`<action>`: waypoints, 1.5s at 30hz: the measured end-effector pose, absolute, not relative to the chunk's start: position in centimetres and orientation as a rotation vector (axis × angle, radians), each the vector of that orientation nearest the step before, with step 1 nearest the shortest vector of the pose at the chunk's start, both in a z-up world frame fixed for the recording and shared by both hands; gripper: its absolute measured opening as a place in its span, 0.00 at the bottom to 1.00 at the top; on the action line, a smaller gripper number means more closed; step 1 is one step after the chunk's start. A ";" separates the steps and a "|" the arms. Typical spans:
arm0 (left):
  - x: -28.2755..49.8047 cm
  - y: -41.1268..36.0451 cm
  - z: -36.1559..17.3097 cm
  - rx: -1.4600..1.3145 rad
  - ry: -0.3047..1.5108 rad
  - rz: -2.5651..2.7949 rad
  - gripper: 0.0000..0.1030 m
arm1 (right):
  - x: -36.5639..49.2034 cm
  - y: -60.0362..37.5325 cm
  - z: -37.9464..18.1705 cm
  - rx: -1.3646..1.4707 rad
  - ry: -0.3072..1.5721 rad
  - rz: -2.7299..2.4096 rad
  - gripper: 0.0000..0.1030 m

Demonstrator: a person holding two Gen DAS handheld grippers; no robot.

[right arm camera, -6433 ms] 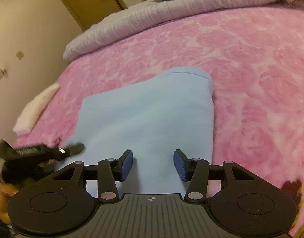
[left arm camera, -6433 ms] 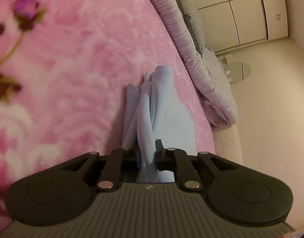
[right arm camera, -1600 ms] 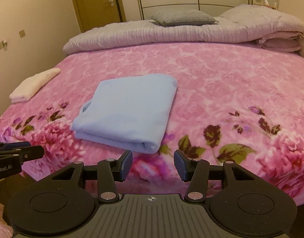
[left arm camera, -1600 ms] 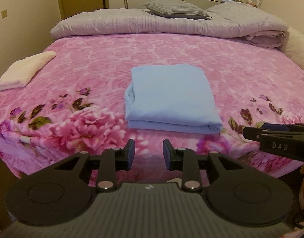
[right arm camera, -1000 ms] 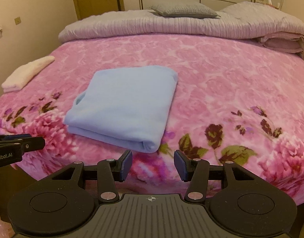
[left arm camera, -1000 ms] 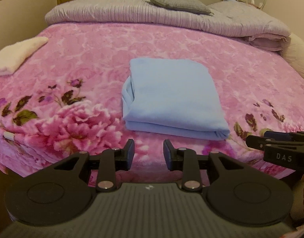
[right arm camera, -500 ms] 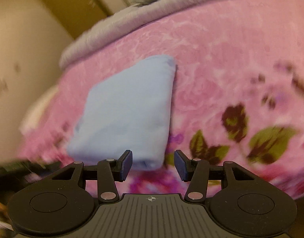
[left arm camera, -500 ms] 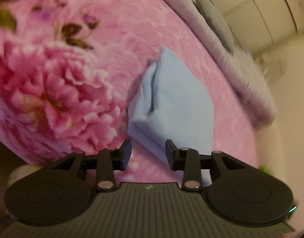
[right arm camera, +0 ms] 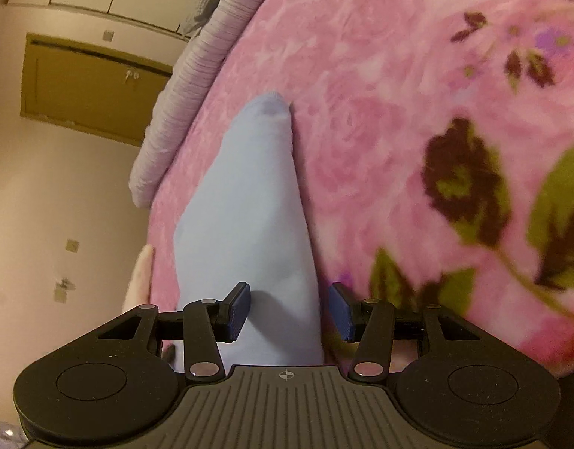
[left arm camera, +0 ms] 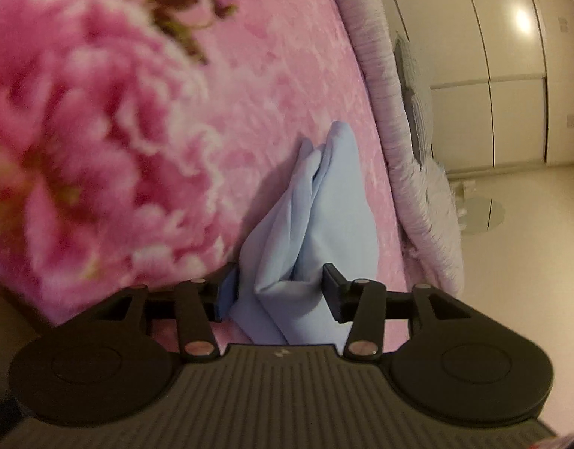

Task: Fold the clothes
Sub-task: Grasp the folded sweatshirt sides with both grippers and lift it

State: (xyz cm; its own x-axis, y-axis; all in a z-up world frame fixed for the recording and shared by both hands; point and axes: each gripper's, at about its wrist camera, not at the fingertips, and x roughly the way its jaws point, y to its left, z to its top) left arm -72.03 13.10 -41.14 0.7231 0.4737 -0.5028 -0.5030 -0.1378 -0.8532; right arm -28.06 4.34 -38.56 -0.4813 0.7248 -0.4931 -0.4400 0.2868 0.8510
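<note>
Both grippers set around the near edge of the folded blue cloth [left arm camera: 316,224], jaws apart.

Left gripper [left arm camera: 277,293] and right gripper [right arm camera: 288,308] straddle the layers; contact can't be told, view is blurred. All layers should be caught evenly before closing. Cloth lies on the pink bedspread [left arm camera: 249,75]; grey quilt [right arm camera: 197,86] at 11 o'clock, wardrobe [left arm camera: 511,75] at 2 o'clock.

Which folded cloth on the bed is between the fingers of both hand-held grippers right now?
The light blue cloth: both open grippers straddle its near edge. The pale pink one lies apart at the bed's edge, touched by neither.
</note>
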 end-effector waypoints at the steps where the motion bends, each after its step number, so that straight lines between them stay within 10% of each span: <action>1: -71.9 13.4 -41.1 -1.476 0.039 0.841 0.42 | -28.0 4.7 -38.6 0.280 1.530 1.420 0.49; 28: -66.7 21.9 -41.1 -1.367 0.186 0.663 0.34 | -27.8 14.5 -41.0 0.335 1.601 1.504 0.48; 33: -66.2 22.4 -41.6 -1.346 0.190 0.638 0.27 | -27.4 14.9 -42.1 0.306 1.605 1.535 0.25; 45: -67.5 25.2 -32.3 -1.453 0.233 0.683 0.18 | -28.9 17.3 -33.2 0.173 1.673 1.387 0.21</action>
State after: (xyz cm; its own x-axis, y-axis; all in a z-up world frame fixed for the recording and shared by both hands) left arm -67.52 25.16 -32.30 0.7917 0.2852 -0.5403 -0.5560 -0.0302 -0.8307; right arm -28.92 17.33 -33.25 -0.5622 0.6175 -0.5501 -0.4264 0.3534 0.8326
